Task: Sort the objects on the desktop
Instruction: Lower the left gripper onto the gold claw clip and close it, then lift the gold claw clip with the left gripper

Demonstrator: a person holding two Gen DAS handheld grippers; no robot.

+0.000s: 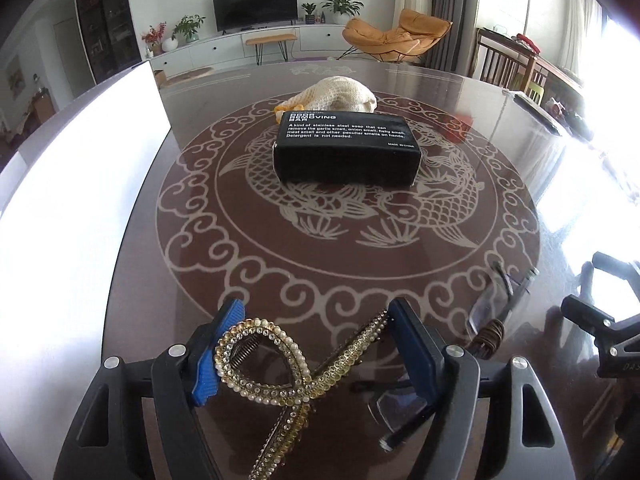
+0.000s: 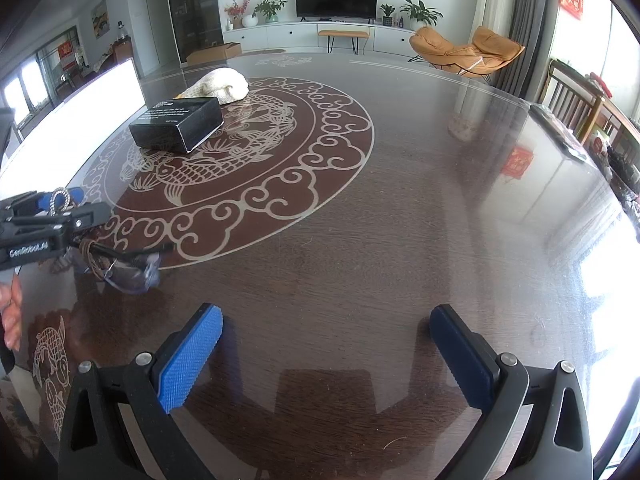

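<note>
Across a glossy dark wood table [image 2: 400,208] with a carp medallion, nearer than the black rectangular box [image 1: 346,148]: a light, stiff, likely fragile pearl-and-rhinestone looped hair clip [image 1: 280,364] pinched between the left gripper [image 1: 316,344] pads, best held by its band; right gripper [image 2: 326,354] spread wide, empty.

We lose the lower end of the beaded hair clip [image 1: 280,364] past the bottom edge of the left wrist view, and the glasses [image 1: 492,308] beside it are half hidden behind the left tool [image 1: 316,344], so we cannot tell whether clip and glasses touch. The knitted pouch [image 1: 340,94] is partly covered by the black box [image 1: 346,148]. In the right wrist view the box's print is too small for us to read, and the hand [image 2: 11,312] is cut by the left edge.
</note>
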